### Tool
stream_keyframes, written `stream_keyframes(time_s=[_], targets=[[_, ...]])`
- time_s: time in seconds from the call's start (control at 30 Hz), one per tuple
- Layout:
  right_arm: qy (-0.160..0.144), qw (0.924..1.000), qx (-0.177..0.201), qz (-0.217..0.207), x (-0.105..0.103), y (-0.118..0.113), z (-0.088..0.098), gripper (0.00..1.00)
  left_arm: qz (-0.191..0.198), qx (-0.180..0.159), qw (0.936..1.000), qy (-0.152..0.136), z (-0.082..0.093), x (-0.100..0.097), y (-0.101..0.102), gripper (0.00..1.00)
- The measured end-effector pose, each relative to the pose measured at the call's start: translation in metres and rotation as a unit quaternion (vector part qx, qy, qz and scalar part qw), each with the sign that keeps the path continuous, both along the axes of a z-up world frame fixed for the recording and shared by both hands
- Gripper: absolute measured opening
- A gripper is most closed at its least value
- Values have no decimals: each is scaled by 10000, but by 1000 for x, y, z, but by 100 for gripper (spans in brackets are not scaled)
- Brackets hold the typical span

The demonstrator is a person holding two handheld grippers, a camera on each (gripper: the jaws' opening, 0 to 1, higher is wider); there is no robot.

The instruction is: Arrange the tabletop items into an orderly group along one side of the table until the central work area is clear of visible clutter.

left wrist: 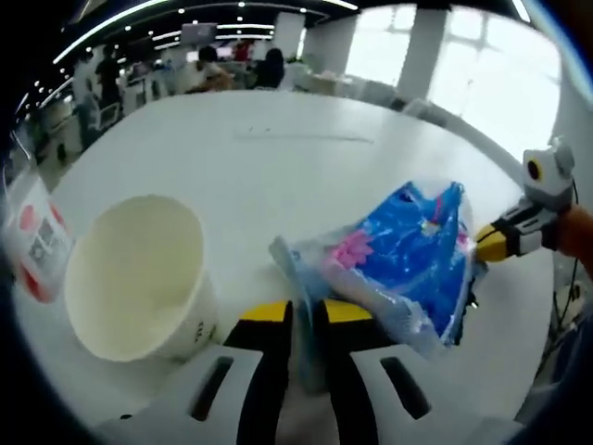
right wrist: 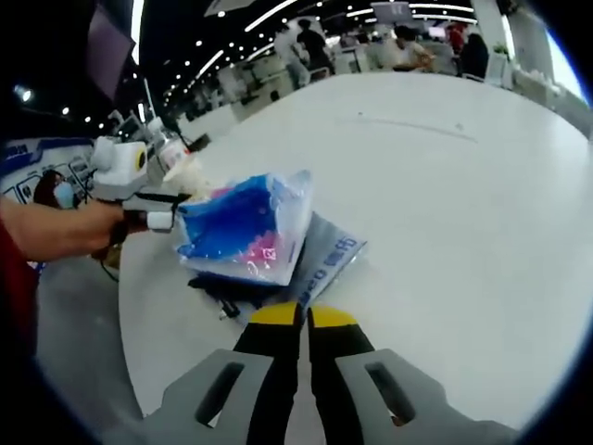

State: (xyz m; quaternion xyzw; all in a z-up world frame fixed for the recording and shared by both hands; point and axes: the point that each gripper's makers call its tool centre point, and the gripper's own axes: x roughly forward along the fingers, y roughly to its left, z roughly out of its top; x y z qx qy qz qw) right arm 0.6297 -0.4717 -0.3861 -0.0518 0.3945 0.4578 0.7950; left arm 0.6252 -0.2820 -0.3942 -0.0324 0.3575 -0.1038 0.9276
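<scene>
Left gripper view. My left claw (left wrist: 304,313) is clenched on the near edge of a clear plastic bag (left wrist: 408,264) with blue and pink contents; the yellow tips pinch the film at its closest corner. The bag slopes up and away to the right of the claw, lifted off the white tabletop (left wrist: 278,176). At the bag's far right edge the right claw (left wrist: 489,243) comes in, its yellow tip touching the plastic. Just left of my left claw stands a white paper cup (left wrist: 139,278), mouth open towards me, close beside the jaw. Further left, at the tabletop's edge, a white container with a red label (left wrist: 35,243), blurred. Beyond the bag and cup the tabletop runs bare to its far curved rim, wide room ahead.

Right gripper view. My right claw is closed, tips together on the edge of a grey flat packet (right wrist: 324,260) under the bag (right wrist: 246,227); I cannot tell whether the bag film itself is caught. The left claw (right wrist: 171,221), held by a hand (right wrist: 69,232), meets the bag's left edge. Something dark (right wrist: 222,287) lies beneath the bag, unclear. Right of the claw the tabletop (right wrist: 445,204) is open. The tabletop's rim curves close on the left, floor below. People stand at desks (right wrist: 371,46) far off.
</scene>
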Motion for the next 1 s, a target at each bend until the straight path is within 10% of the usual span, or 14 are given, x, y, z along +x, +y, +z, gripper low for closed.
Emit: stream_keyframes(time_s=[0.43,1.0], targets=[[-709,9903,-1040,592,-2,2,-10,6,-125,238,9996,-70,1,0,2,15],[-704,9932,-886,288,-1,-1,-1,8,-80,108,9999,-47,6,-15,1,15]])
